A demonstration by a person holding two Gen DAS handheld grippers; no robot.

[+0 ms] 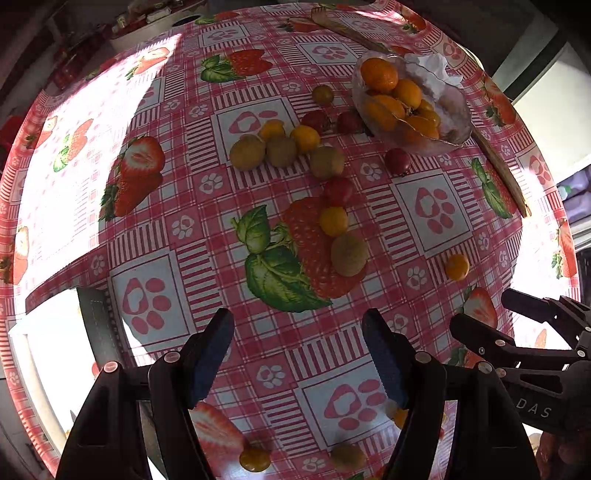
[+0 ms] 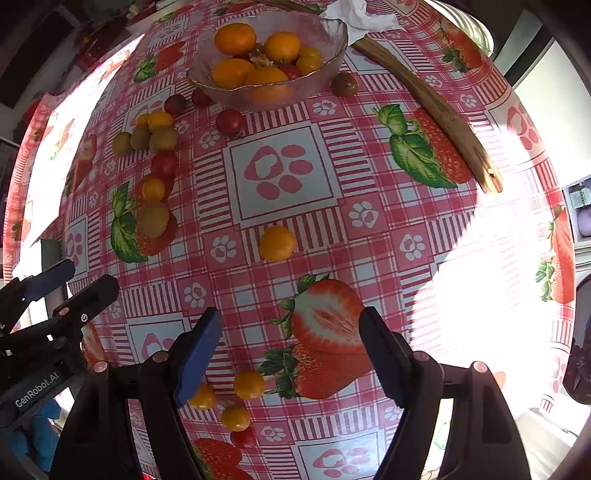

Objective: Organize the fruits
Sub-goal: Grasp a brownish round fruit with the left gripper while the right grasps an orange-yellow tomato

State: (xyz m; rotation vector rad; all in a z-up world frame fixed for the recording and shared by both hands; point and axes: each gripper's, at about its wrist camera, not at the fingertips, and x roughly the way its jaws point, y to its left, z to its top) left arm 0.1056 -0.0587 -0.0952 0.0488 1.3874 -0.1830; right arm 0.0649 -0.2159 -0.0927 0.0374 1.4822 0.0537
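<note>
Round table [image 1: 155, 229], strawberry-print red-checked cloth; hard sunlight patches; dim room beyond.

Home dining table, strawberry-print tablecloth [image 1: 295, 347]

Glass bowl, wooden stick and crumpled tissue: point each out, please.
glass bowl [image 2: 325, 55], right wrist view, on its bare right wall.
wooden stick [image 2: 439, 107], right wrist view, on its middle.
crumpled tissue [image 2: 356, 16], right wrist view, on its centre folds.

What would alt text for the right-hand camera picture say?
Open right gripper hovers empty over a strawberry-print tablecloth scattered with small fruits. A glass bowl of oranges sits at the far edge, a lone yellow fruit lies mid-table, and the left gripper shows at left.
</note>
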